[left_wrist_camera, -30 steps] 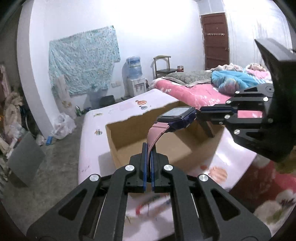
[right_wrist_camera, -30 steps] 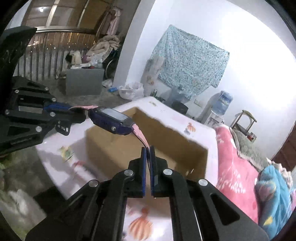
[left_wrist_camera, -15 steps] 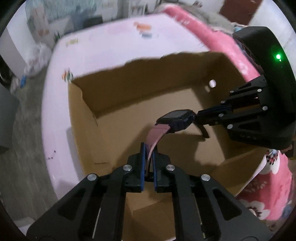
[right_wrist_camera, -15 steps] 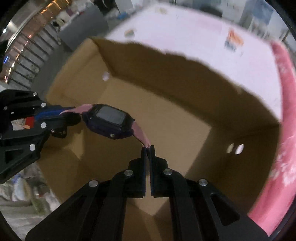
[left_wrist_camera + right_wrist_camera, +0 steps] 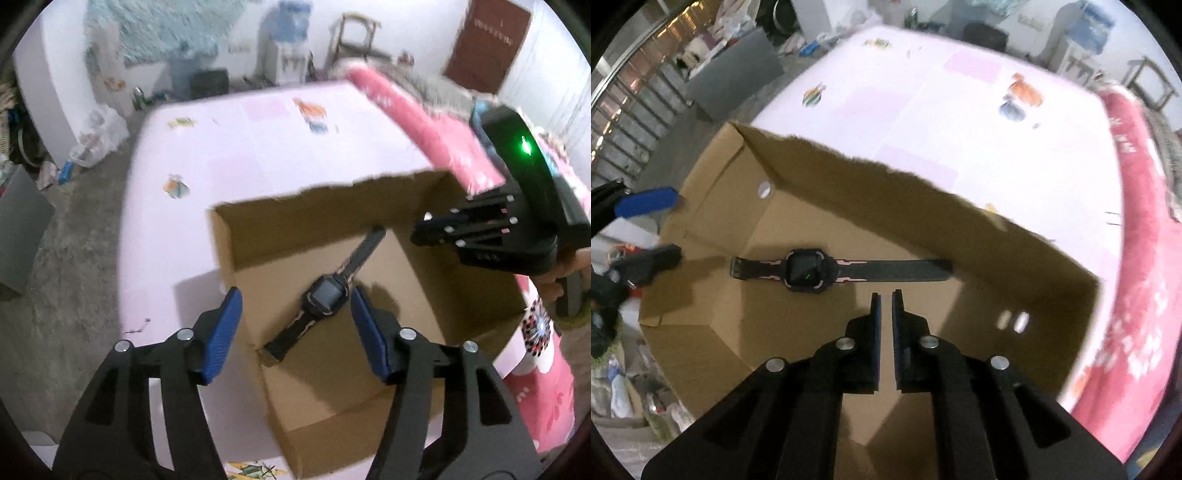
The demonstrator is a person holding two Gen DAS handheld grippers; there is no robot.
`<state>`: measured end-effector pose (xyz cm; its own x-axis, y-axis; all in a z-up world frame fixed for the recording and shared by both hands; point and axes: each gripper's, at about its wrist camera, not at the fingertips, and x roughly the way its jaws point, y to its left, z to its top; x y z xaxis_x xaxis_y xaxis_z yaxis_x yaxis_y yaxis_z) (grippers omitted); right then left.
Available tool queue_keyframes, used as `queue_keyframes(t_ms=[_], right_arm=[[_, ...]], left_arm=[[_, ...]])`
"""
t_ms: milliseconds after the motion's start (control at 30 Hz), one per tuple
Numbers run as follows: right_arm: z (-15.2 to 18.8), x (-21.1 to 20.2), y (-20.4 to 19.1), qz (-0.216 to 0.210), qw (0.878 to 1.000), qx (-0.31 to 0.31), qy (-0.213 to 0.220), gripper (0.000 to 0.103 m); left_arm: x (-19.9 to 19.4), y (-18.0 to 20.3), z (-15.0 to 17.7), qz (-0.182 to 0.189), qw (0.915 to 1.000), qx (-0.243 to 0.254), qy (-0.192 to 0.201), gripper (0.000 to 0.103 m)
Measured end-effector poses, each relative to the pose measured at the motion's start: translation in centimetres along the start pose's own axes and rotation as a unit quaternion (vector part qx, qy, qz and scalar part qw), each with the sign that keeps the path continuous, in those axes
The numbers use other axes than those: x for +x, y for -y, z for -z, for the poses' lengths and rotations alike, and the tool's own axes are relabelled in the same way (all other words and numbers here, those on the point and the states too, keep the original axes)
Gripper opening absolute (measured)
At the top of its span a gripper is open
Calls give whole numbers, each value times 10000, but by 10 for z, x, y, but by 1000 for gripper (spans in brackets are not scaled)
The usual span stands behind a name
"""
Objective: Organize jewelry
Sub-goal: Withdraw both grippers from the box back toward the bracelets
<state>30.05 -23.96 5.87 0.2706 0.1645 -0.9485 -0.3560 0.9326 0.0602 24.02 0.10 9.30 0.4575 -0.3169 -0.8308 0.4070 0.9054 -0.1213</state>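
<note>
Both your grippers hold nothing — left gripper (image 5: 295, 325) wide, right gripper (image 5: 885, 299) narrowly parted — above the watch (image 5: 809, 271) lying flat in the box (image 5: 849, 177).

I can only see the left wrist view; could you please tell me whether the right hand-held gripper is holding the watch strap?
Observer: No. In the right wrist view, the right hand-held gripper has a narrow gap between its fingers with nothing in it. The watch lies flat on the box floor, apart from it.
Operator: Thank you. Does the box have any openings that I can't see?
Observer: Yes. The box has a round hole in the wall near the left hand-held gripper, and a pair of holes in the opposite wall.
</note>
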Motion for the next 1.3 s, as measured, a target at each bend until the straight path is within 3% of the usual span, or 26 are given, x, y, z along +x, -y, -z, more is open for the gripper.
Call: queue_keyframes(t_ms=[100,200,300,367,467,633,767,1033,1167,1300], right_arm=[[20,-42,-3,198,9972,81,714,41],[62,-90,-16,133,9873,231,1566,64],[123,-107,-36,19,9807,350,1925,76],[151,-99,-47,12,9813,408,1881,80],[196,-64,-74,296,9868,590,1479,82],[241,1,-97,530,9895,1159,687,82],[246,23,-95,886,9842,1422,568,83],[245,40,-98,1529,9777,1372,442,95],[244,38,-100,1529,9779,1338,501,96],[247,40,-85,1162,9777,1688,453,97]], left_arm=[[-38,-9,14,-74,9987,-120,480,76],[-73,-19,48,-184,9955,-252,890,85],[-86,-26,94,-328,9934,-537,955,88],[-78,-30,133,-428,9927,-827,766,89],[-50,-33,176,-544,9909,-1185,332,89],[3,-35,215,-663,9846,-1593,-268,89],[22,-32,216,-901,9824,-1562,-482,89],[29,-24,216,-1171,9830,-1332,-474,95],[32,-20,218,-1290,9841,-1109,-508,95],[30,-20,220,-1259,9852,-1054,-498,95]])
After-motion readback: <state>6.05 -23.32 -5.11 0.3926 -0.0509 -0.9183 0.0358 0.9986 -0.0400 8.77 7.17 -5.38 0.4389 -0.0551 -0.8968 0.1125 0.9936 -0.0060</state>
